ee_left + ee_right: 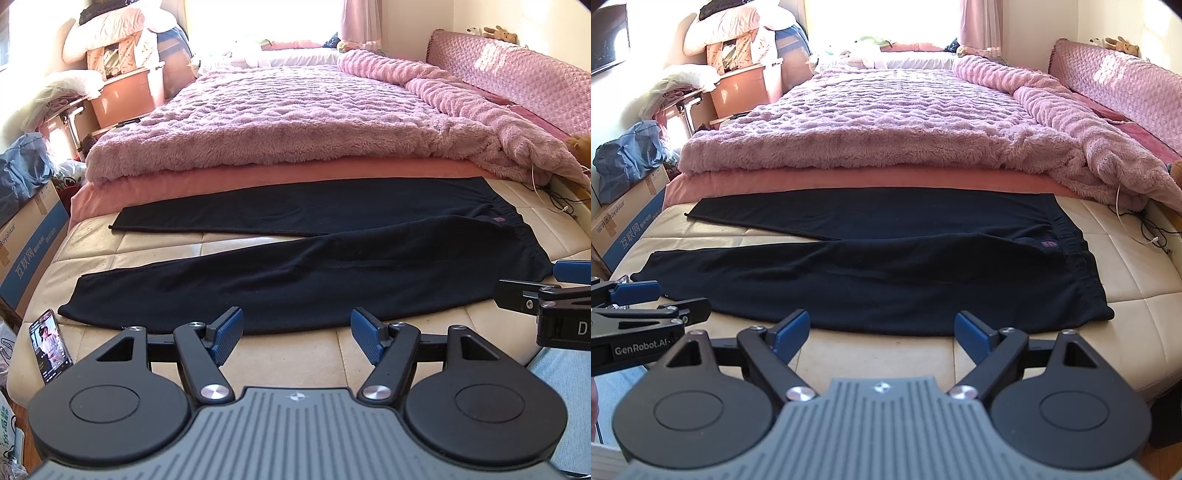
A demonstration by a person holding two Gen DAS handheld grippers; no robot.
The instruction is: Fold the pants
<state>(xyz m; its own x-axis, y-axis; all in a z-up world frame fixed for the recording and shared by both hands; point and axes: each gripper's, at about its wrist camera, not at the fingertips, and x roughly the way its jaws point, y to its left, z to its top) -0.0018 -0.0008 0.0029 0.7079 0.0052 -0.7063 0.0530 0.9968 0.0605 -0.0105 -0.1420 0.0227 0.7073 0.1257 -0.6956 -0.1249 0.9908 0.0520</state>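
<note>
Cream quilted bench [288, 354]: dark fleece pants [295, 280] spread flat; left gripper [295, 332], right gripper [881, 334] agape, empty.

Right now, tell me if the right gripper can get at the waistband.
Probably yes. The right gripper is open and empty, just short of the pants. The waistband lies flat, ahead and to its right, with only bare mattress around it.

Two wrist views, angled down, sharing the pants [280, 266].
</note>
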